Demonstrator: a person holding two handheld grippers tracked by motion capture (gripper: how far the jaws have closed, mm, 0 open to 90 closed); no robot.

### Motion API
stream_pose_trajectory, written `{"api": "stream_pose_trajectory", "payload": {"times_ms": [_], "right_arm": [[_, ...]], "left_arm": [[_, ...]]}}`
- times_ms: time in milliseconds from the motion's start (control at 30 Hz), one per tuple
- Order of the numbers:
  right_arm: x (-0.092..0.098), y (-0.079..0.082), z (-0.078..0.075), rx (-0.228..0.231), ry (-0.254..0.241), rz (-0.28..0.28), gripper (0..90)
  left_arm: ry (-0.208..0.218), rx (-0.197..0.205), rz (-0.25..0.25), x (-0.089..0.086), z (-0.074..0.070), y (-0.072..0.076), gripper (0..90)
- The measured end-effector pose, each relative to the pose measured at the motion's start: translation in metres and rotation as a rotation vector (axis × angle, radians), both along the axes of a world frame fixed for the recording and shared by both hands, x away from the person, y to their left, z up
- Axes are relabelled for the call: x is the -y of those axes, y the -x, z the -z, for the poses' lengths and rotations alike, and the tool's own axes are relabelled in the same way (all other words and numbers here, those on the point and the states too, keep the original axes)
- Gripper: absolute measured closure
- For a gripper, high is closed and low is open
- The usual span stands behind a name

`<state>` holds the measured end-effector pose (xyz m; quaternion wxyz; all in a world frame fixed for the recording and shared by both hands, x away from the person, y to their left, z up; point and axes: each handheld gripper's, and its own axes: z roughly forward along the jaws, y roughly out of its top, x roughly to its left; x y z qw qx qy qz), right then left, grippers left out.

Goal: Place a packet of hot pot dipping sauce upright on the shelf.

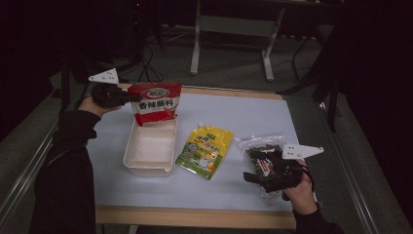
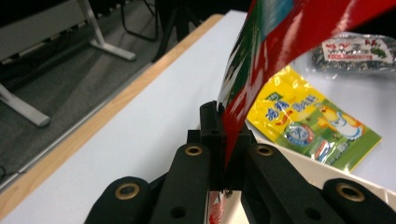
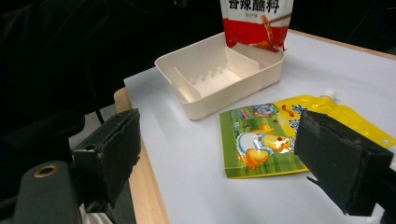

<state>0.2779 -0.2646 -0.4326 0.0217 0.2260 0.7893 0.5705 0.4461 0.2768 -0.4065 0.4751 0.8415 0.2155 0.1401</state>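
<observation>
My left gripper point(image 1: 130, 97) is shut on the side edge of a red sauce packet point(image 1: 155, 101), holding it upright over the far end of a cream plastic tray point(image 1: 148, 165). Seen from the left gripper view, the red packet point(image 2: 280, 42) rises from between the black jaws. A yellow-green spouted pouch point(image 1: 204, 151) lies flat to the right of the tray. My right gripper point(image 1: 253, 168) stands open near the front right, over a clear bag of dark snacks point(image 1: 260, 144). The right gripper view looks across the pouch point(image 3: 275, 135) to the tray point(image 3: 205, 105) and the red packet point(image 3: 257, 21).
A white mat point(image 1: 234, 117) covers the wooden table, whose front edge point(image 1: 195, 217) runs along the bottom. Metal rails flank both sides. Table legs point(image 1: 231, 29) and cables stand on the dark floor behind.
</observation>
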Motion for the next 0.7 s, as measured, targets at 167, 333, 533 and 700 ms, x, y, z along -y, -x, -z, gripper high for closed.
{"api": "stream_pose_trajectory", "payload": {"times_ms": [167, 333, 533, 700], "right_arm": [[0.004, -0.001, 0.001, -0.011, -0.015, 0.009, 14.6], [0.004, -0.001, 0.002, -0.012, -0.016, 0.008, 14.6], [0.005, -0.001, 0.002, -0.009, -0.018, 0.011, 14.6], [0.005, 0.000, 0.002, -0.004, -0.009, 0.014, 14.7]], "left_arm": [[-0.030, -0.025, 0.005, 0.001, 0.011, -0.002, 90.0], [-0.027, -0.060, 0.012, 0.002, 0.026, -0.005, 90.0], [0.006, -0.073, -0.001, 0.001, 0.041, -0.006, 90.0], [0.043, -0.055, -0.015, -0.003, 0.052, -0.004, 90.0]]}}
